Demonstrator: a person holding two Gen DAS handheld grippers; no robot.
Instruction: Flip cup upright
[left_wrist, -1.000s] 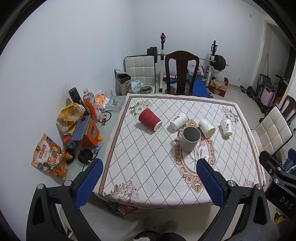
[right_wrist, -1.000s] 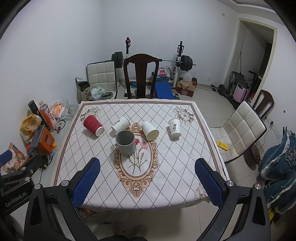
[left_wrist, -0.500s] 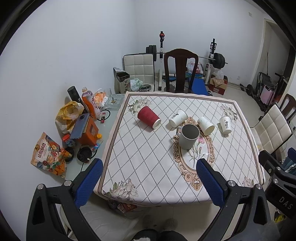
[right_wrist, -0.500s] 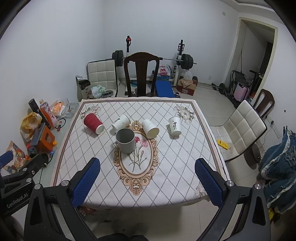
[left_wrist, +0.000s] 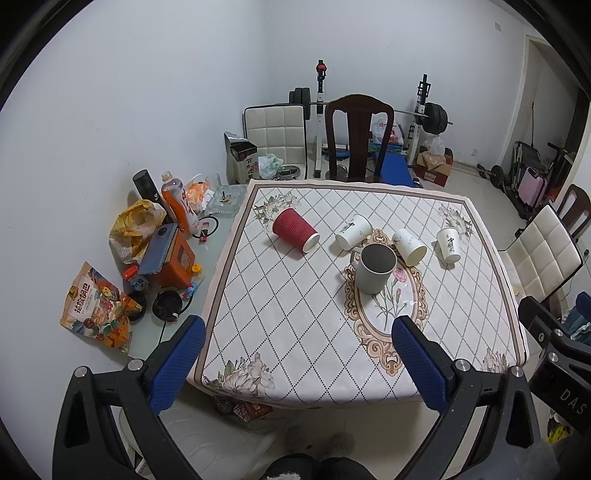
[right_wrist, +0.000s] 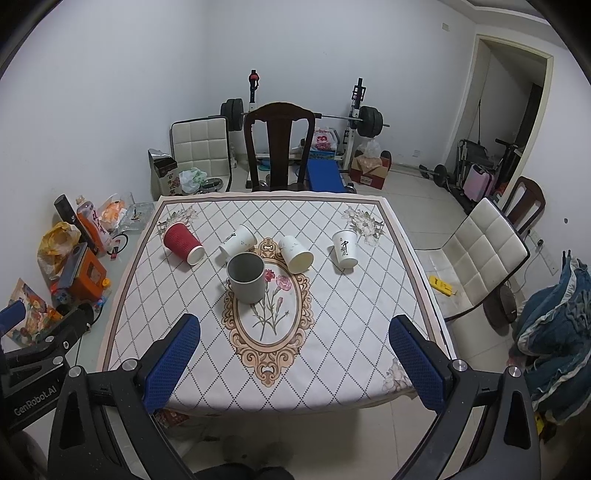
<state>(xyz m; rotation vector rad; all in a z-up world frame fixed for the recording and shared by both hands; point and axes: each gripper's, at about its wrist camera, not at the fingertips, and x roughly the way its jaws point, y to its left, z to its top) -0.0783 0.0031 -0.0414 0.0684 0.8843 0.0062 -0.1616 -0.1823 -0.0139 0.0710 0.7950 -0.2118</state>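
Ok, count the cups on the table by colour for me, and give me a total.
Red paper cup: 1
White paper cups: 3
Grey mug: 1
Total: 5

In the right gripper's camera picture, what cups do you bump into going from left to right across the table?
Red cup → white cup lying on its side → grey mug → second tipped white cup → white cup with black writing.
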